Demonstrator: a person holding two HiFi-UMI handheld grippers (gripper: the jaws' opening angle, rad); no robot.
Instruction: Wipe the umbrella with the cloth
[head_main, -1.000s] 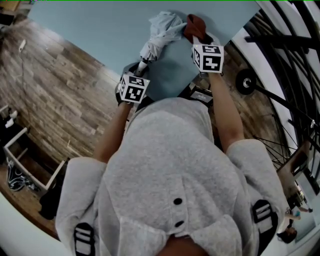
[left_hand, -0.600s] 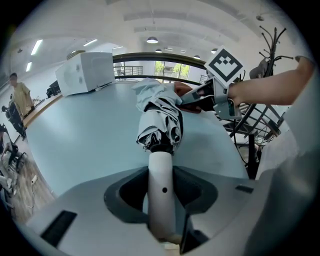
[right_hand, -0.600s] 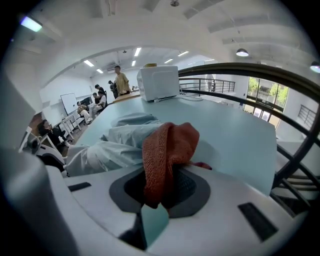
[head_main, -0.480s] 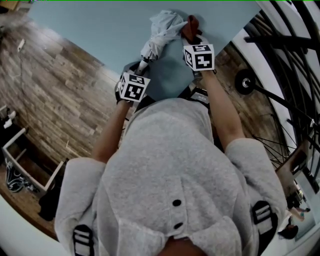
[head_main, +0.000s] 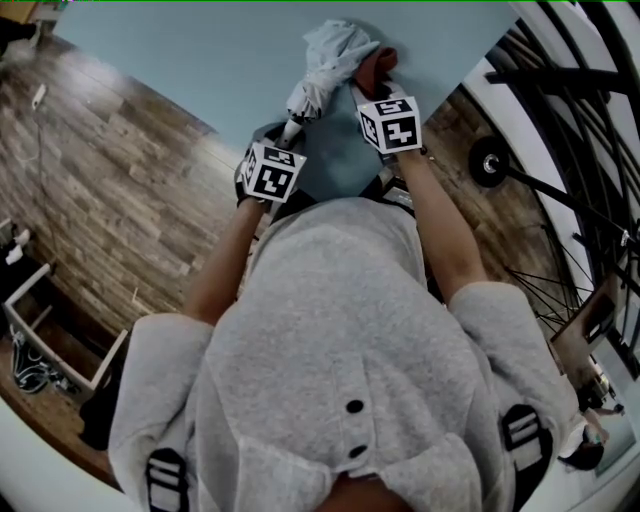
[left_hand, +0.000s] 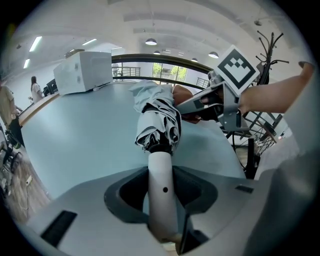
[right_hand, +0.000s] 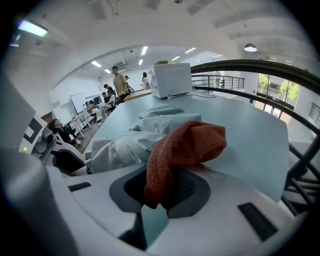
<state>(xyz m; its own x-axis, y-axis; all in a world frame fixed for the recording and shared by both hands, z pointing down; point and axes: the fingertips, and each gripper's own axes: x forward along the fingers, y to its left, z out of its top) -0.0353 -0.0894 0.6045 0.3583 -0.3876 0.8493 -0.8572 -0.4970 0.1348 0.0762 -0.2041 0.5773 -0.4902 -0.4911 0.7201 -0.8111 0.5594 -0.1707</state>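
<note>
Left gripper (left_hand: 160, 212) round umbrella handle (left_hand: 160, 172), right gripper (right_hand: 165, 194) round rust cloth (right_hand: 186, 145)

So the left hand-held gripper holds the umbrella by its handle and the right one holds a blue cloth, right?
The cloth is rust-red, not blue; the right gripper view shows it. The left hand-held gripper does hold the umbrella by its handle, and the right hand-held gripper the cloth.

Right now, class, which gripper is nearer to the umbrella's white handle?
Left. The left gripper is clamped on the handle itself; the right gripper, holding the red cloth, sits farther up, beside the folded canopy.
</note>
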